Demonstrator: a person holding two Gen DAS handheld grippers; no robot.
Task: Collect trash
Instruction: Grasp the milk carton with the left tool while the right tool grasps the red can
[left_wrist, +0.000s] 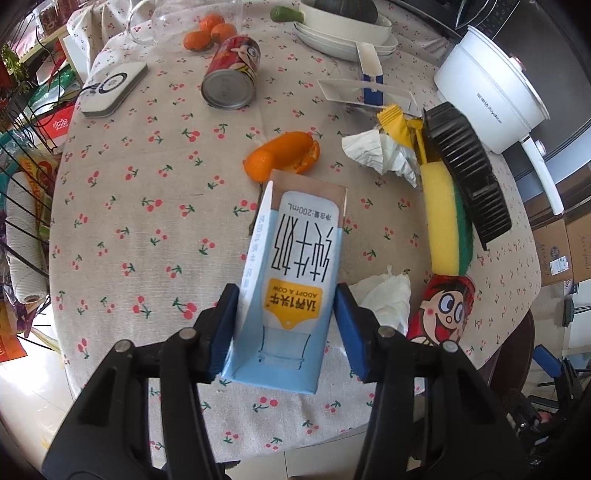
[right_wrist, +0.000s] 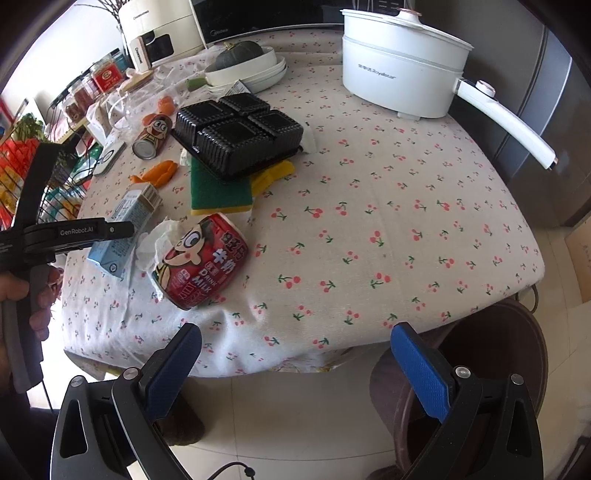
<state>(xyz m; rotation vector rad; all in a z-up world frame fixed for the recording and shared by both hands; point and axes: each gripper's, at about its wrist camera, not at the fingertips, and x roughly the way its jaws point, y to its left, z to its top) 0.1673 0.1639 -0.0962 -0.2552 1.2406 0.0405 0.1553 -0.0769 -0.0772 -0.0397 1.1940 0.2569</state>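
- Left gripper (left_wrist: 282, 325) straddled the lower end of the blue milk carton (left_wrist: 291, 273), its blue pads at the carton's two sides. Whether they were already pressing could not be told; a thin gap seemed to remain on the right pad.
- Milk carton lay flat on the cherry-print tabletop (left_wrist: 147, 229), near its front edge, with an orange peel (left_wrist: 280, 155) just beyond its far end and a crumpled tissue (left_wrist: 388, 299) just beside it on the right.
- To do this pickup well, the pads should probably meet the carton's long sides squarely. An empty carton likely caves easily, so a firm but modest squeeze would be wise, then a straight lift clear of the tissue.
- Further right, a dented red milk can (right_wrist: 199, 262) lay on its side, touching the tissue, with a yellow-green sponge (right_wrist: 221, 188) and a black plastic tray (right_wrist: 240, 140) behind it.
- Right gripper (right_wrist: 295, 365) hung open and empty off the tabletop's front edge, above the floor and beside a dark brown bin (right_wrist: 480, 369), which looked the likely place for the trash.
- Red can seemed the nearest next piece for that hand.
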